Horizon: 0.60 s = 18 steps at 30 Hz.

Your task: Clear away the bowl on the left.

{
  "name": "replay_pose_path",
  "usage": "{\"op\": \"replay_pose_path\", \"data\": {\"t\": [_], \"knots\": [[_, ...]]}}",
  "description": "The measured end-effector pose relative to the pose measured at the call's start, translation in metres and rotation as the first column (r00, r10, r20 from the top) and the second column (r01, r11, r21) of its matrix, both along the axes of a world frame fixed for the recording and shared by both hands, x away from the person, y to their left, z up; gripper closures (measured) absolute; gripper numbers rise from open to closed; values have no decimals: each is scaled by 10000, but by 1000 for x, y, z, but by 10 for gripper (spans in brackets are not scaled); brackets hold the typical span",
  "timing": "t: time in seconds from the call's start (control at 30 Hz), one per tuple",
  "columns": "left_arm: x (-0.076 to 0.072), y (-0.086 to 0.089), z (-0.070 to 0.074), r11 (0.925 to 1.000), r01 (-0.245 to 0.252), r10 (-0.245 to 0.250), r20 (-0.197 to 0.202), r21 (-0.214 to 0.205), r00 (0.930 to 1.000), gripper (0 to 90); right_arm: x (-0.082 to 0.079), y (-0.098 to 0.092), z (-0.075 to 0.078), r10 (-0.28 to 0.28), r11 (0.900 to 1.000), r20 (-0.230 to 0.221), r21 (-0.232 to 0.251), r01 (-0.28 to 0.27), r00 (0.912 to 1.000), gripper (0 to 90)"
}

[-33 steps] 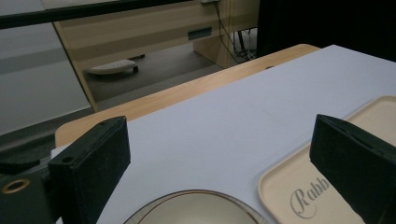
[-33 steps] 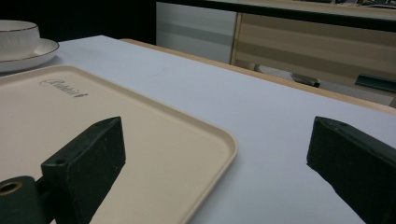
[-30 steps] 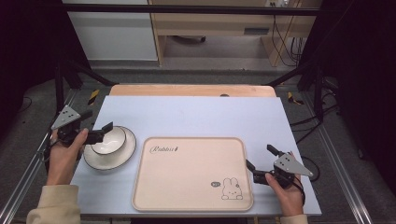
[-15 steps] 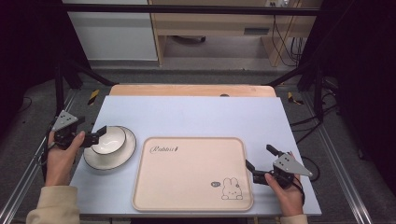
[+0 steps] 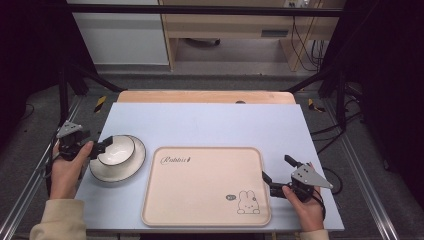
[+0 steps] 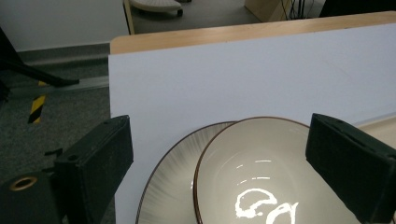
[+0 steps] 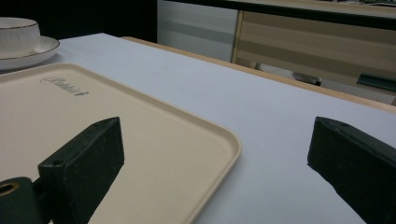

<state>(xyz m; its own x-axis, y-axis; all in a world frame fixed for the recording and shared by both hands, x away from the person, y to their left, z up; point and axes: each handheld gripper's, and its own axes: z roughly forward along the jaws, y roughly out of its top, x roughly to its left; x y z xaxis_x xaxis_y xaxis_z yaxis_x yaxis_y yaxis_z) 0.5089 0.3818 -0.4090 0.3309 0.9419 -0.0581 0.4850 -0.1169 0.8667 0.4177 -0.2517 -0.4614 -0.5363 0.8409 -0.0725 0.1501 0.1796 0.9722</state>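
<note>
Change: left gripper (image 5: 102,146) had drawn leftward, jaws spread around the bowl (image 5: 116,150) on its plate (image 5: 136,162).
Meaning: bowl probably about to be grasped.
Right gripper (image 5: 276,176): jaws spread, beside the tray (image 5: 200,200).

We find the far half of the table (image 5: 210,120) bare, giving open passage. Nearer, the tray (image 5: 205,185) fills the middle. At its left, just beside it, a bowl (image 5: 117,150) on a plate (image 5: 122,170) blocks the left edge.
</note>
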Motion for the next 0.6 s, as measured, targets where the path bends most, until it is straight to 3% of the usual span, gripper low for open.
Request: {"op": "replay_pose_path", "data": {"t": [0.3,0.6], "knots": [[2,4,-13,9997,160,-144,-870,179,9961,170,0,0,0,24,10000,-19,-29,-24,10000,38],[1,11,-25,9998,10,19,-1393,206,9903,223,0,2,-1,80,10000,-71,-37,-80,9999,38]]}}
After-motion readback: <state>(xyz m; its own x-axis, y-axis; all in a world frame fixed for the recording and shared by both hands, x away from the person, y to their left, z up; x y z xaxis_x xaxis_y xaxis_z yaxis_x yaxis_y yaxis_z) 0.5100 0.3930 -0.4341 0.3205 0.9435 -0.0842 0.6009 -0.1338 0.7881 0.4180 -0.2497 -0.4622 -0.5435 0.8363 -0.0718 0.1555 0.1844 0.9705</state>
